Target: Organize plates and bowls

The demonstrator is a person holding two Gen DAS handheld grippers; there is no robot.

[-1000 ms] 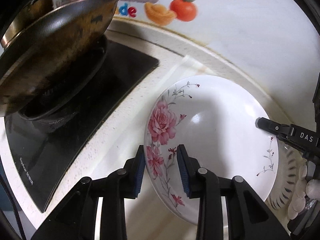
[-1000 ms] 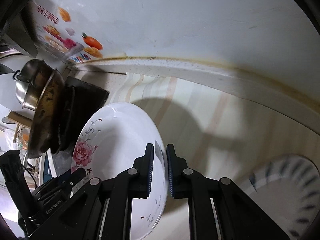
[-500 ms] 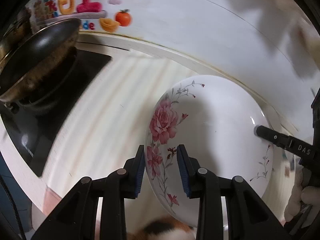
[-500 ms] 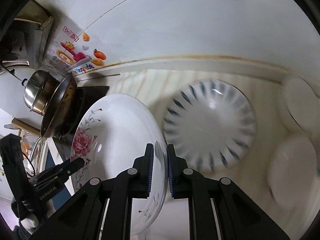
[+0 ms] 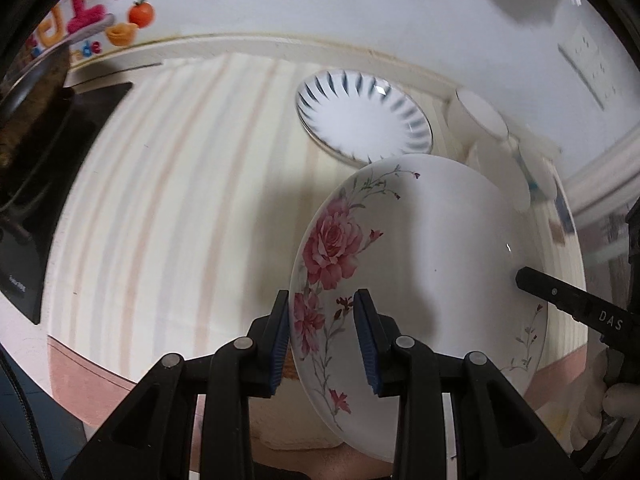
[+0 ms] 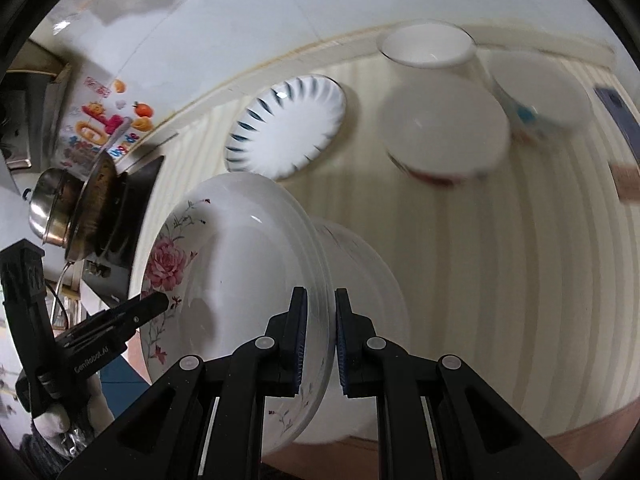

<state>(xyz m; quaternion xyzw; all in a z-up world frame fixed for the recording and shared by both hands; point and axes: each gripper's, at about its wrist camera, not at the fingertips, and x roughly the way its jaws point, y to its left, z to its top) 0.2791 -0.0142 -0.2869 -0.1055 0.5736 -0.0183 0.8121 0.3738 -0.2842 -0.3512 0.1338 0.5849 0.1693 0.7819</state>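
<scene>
Glazed white porcelain is what both grippers have to hold, and it offers them little friction. The rose-patterned plate [image 5: 420, 280] hangs tilted in the air above the striped countertop [image 5: 180, 200], carried by opposite edges: the left gripper [image 5: 322, 340] is clamped on the flowered rim, and the right gripper [image 6: 321, 332] is pinched nearly closed on the far rim (its pads cover only a thin strip of edge). Should the two hands drift apart or twist against each other, the rim could slide out of one pair of pads and the plate would swing or drop onto the counter. Ahead lie the blue-rayed plate [image 5: 364, 120] and several white bowls [image 6: 444, 132], close together near the wall; a low or hurried approach could knock the carried plate's lower edge against them and chip something.
</scene>
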